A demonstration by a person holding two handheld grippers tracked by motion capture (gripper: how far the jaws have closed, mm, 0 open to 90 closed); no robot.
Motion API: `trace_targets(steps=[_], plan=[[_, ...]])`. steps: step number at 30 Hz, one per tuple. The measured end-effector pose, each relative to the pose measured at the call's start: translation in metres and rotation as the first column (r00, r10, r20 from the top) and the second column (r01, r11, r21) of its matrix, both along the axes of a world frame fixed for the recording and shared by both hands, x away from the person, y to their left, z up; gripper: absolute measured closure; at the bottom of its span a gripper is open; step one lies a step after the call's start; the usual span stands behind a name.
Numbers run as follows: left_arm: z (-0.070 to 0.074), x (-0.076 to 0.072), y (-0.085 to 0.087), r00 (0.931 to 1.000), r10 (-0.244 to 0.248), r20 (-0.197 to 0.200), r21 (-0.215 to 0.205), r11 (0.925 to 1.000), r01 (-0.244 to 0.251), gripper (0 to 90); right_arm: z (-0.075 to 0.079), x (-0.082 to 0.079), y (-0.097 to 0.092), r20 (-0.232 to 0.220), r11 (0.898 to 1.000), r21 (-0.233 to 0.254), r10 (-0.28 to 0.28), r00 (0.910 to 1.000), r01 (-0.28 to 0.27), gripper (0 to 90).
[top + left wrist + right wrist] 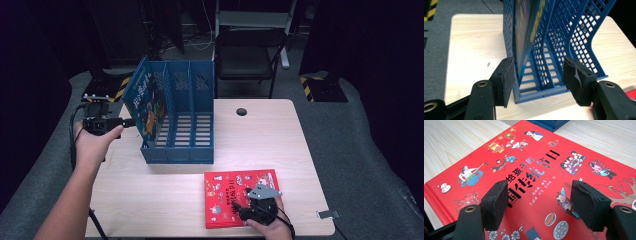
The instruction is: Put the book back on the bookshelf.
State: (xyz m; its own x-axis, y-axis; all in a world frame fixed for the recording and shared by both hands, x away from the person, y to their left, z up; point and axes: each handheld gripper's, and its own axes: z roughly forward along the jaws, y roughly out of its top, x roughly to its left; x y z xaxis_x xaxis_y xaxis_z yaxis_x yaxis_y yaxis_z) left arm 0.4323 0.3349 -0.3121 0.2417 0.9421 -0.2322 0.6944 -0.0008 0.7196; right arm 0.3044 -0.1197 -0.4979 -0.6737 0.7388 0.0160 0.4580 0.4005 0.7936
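Left gripper: held in the person's left hand at the left edge of the bench, pointing right at the near-left end of the blue file rack.
Left fingers: apart, at a middle spread; in the left gripper view the rack's near-left corner and the edge of the blue book lie in the gap. The left pad sits just beside the rack's outer wall, and I cannot tell whether it touches; the right pad stands clear, in front of the second and third dividers. Nothing is clamped.
Blue file rack: upright on the far-left part of the bench, three perforated compartments, open fronts towards the person.
Blue book: standing in the rack's leftmost compartment, leaning, its illustrated cover turned left and its top above the rack wall.
Right gripper: in the person's right hand at the near edge, over the red book's near-right part.
Right fingers: spread wide, one on each side of the printed title, holding nothing; whether they touch the cover I cannot tell.
Red book: flat on the bench, cover up, near and right of the rack, well apart from the left gripper.
Bench: pale wood grain, with a dark round hole near its far edge.
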Motion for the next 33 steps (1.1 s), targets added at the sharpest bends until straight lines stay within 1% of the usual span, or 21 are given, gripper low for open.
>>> trace_targets(steps=[1,4,5,8,9,10,11,12,13,14,15,16,18,20,21,25,28,29,31,32,33], plan=[[-0.004,-0.001,-0.001,1.0000,-0.004,-0.003,0.006,1.0000,0.004,43.1,0.000,0.000,0.000,0.000,1.000,0.000,0.000,1.0000,0.000,30.4],[-0.015,-0.006,-0.003,0.9999,-0.004,-0.013,-0.007,1.0000,0.004,43.2,0.000,0.000,0.000,0.000,1.000,-0.001,0.000,1.0000,0.000,30.4],[-0.018,-0.007,-0.002,0.9998,-0.009,-0.018,0.001,1.0000,0.009,43.4,0.000,0.000,0.000,0.000,1.000,-0.002,-0.001,1.0000,0.001,30.4],[-0.028,-0.012,-0.005,0.9997,-0.009,-0.025,0.003,1.0000,0.009,43.6,0.000,0.000,0.000,0.000,1.000,-0.002,0.000,1.0000,0.000,30.4],[-0.032,-0.015,-0.007,0.9994,-0.015,-0.030,-0.010,0.9998,0.014,43.7,0.000,0.000,0.000,-0.002,1.000,-0.005,0.002,1.0000,-0.002,30.4],[-0.036,-0.018,-0.009,0.9995,-0.018,-0.026,-0.023,0.9996,0.017,43.8,0.000,0.000,0.000,0.001,1.000,-0.007,0.003,1.0000,-0.003,30.4],[-0.037,-0.019,-0.010,0.9996,-0.019,-0.019,-0.027,0.9995,0.018,43.7,0.000,0.000,0.000,0.001,1.000,-0.009,0.006,1.0000,-0.006,30.4],[-0.041,-0.023,-0.012,0.9992,-0.030,-0.027,-0.040,0.9988,0.029,43.8,0.000,0.000,0.000,0.002,1.000,-0.010,0.007,1.0000,-0.007,30.4],[-0.046,-0.026,-0.015,0.9987,-0.044,-0.026,-0.060,0.9973,0.043,44.2,0.000,0.000,0.000,0.004,1.000,-0.011,0.008,1.0000,-0.008,30.4],[-0.051,-0.029,-0.019,0.9980,-0.055,-0.032,-0.068,0.9963,0.052,44.4,0.000,0.001,0.000,0.004,1.000,-0.012,0.008,1.0000,-0.008,30.4],[-0.058,-0.030,-0.024,0.9967,-0.070,-0.041,-0.065,0.9956,0.067,44.4,0.000,0.000,0.000,0.005,1.000,-0.013,0.008,1.0000,-0.008,30.3],[-0.062,-0.031,-0.027,0.9960,-0.078,-0.043,-0.059,0.9954,0.075,44.6,0.000,0.000,0.000,0.004,1.000,-0.013,0.013,0.9999,-0.013,30.3],[-0.070,-0.033,-0.034,0.9944,-0.091,-0.054,-0.050,0.9948,0.088,44.7,0.000,0.000,0.001,0.010,1.000,-0.017,0.006,0.9999,-0.006,30.2],[-0.076,-0.034,-0.039,0.9930,-0.099,-0.065,-0.033,0.9947,0.097,44.8,0.000,0.000,0.002,0.007,1.000,-0.016,-0.001,1.0000,0.001,30.2],[-0.079,-0.036,-0.041,0.9935,-0.095,-0.062,-0.034,0.9951,0.093,45.1,0.000,0.000,0.001,0.005,1.000,-0.017,0.001,1.0000,-0.001,30.2],[-0.090,-0.041,-0.051,0.9909,-0.118,-0.064,-0.026,0.9928,0.117,45.4,0.000,0.000,0.001,0.010,1.000,-0.015,0.005,0.9999,-0.004,30.2],[-0.098,-0.046,-0.063,0.9878,-0.142,-0.064,-0.038,0.9894,0.140,45.3,0.000,0.000,0.002,0.007,1.000,-0.020,0.003,1.0000,-0.003,30.2],[-0.101,-0.048,-0.068,0.9847,-0.160,-0.069,-0.035,0.9868,0.158,45.3,0.000,0.000,0.002,0.008,1.000,-0.023,0.005,1.0000,-0.004,30.2],[-0.108,-0.050,-0.078,0.9824,-0.177,-0.060,-0.029,0.9840,0.176,45.2,0.000,0.000,0.002,0.004,1.000,-0.019,0.004,1.0000,-0.004,30.3],[-0.112,-0.051,-0.085,0.9800,-0.189,-0.062,-0.024,0.9819,0.188,45.2,0.000,0.000,0.001,0.008,1.000,-0.018,0.004,1.0000,-0.004,30.3],[-0.115,-0.052,-0.090,0.9771,-0.202,-0.067,-0.021,0.9794,0.201,45.2,0.000,0.000,0.001,0.003,1.000,-0.019,0.005,1.0000,-0.005,30.4]])
